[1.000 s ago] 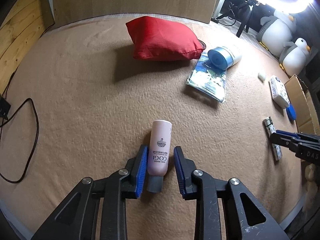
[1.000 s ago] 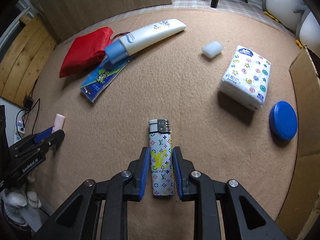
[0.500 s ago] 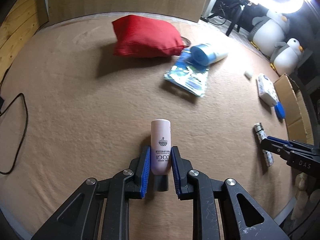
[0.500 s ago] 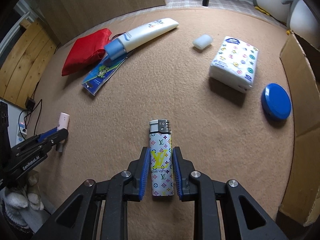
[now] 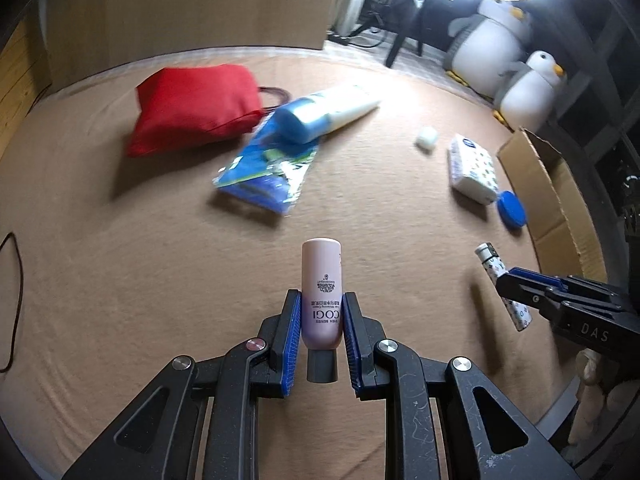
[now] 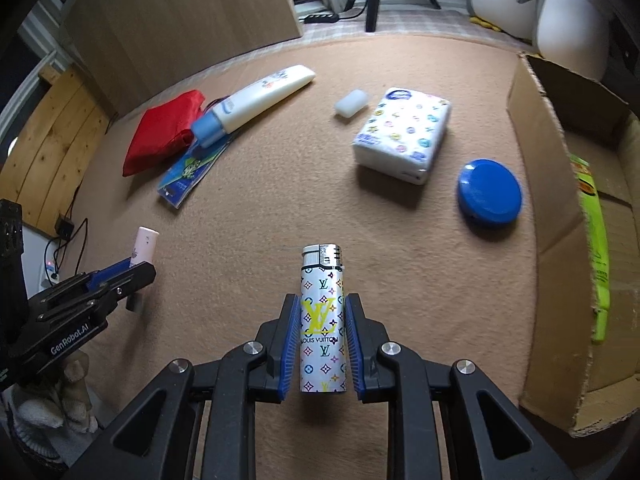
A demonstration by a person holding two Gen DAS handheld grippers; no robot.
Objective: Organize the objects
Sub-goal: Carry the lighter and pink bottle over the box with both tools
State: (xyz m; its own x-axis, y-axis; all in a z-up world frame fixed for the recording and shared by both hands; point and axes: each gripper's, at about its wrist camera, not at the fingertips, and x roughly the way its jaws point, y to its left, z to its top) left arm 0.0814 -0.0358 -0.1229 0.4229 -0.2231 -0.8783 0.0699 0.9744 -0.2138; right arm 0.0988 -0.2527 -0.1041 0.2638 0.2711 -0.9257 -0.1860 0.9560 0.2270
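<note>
While level: both grippers loaded.

Pink bottle — patterned lighter — both aloft

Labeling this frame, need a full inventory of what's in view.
bottle: 1, pink, in left jaws
lighter: 1, white patterned, in right jaws
pouch: 1, red, far left
tube: 1, white, blue cap, beside pouch
packet: 1, blue, under tube's cap
tissue pack: 1, white, near box
disc: 1, blue, by box
small block: 1, white, beyond tissues
box: 1, cardboard, right
penguins: 2, white, background
left gripper: shut
right gripper: shut
</note>
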